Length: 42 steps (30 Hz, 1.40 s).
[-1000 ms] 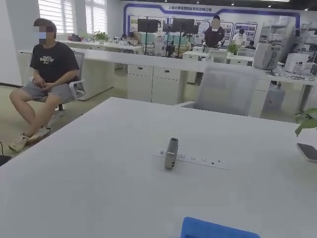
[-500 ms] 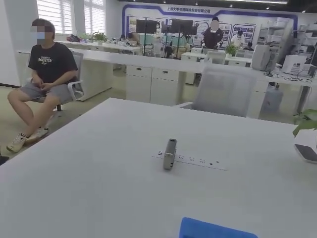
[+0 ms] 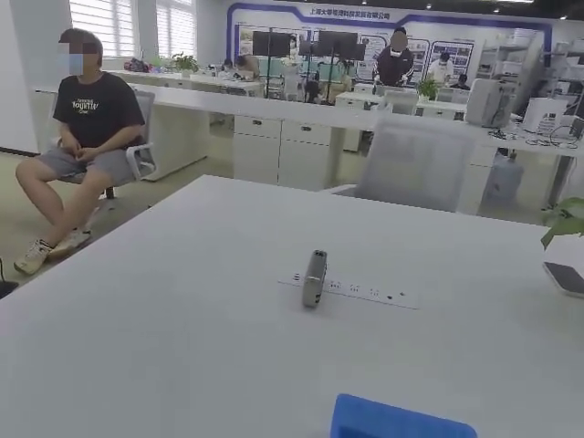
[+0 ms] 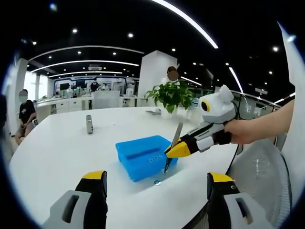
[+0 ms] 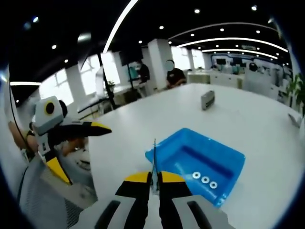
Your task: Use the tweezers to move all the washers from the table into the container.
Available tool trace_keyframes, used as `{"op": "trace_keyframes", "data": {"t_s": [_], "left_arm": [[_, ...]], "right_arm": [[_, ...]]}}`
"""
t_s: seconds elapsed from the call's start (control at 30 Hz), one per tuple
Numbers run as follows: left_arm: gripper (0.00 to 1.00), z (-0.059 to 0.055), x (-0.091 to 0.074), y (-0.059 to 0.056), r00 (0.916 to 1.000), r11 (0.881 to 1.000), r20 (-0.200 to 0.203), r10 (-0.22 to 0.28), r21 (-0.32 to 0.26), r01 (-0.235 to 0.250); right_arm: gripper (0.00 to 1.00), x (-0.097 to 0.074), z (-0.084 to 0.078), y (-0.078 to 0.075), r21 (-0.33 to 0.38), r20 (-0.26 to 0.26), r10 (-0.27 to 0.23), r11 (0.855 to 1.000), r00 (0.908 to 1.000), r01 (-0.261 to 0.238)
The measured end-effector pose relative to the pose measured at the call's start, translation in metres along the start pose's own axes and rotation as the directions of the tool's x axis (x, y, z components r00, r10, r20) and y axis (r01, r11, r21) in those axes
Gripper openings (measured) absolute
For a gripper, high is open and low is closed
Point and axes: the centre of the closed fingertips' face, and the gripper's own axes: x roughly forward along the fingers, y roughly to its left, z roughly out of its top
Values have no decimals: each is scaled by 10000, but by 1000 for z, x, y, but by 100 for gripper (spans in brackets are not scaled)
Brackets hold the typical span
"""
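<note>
Wide bare tabletop left of centre. Obstacles: grey block mid-table (standing on edge), blue container at near edge.

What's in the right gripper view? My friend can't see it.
The right tongs clamp thin metal tweezers pointing toward a blue plastic container that holds three small white washers. It sits on a white table.

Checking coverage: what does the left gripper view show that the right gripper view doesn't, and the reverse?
Left gripper view: a small washer on the white table beside the blue plastic container, near the tips of the metal tweezers; a green potted plant. Right gripper view: the left gripper, side-on, and the hand holding it. Both: the container, the right gripper shut on the tweezers, a grey block.
</note>
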Motion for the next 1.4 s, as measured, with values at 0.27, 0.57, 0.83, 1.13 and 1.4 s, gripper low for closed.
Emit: {"op": "trace_keyframes", "data": {"t_s": [0.27, 0.57, 0.83, 1.13, 1.4], "left_arm": [[88, -1, 0, 1, 10000, 10000, -56, 21, 8, -21], [87, -3, 0, 2, 9999, 10000, -152, 44, 61, -43], [87, -4, 0, 3, 9998, 9999, -172, 112, 75, -111], [86, -7, 0, 5, 9992, 9997, -328, 215, 150, -210], [86, -7, 0, 5, 9992, 9996, -337, 231, 166, -225]], "right_arm": [[3, -8, 34, 2, 191, 723, 121, 9997, 9973, -135], [3, -6, 57, -7, 158, 1020, 49, 9999, 9948, -66], [3, 4, 60, -24, -30, 760, -132, 9999, 9970, 135], [3, 21, 47, -41, -237, 146, -310, 9992, 9994, 313], [3, 33, 37, -48, -277, -287, -362, 9990, 9989, 354]]}}
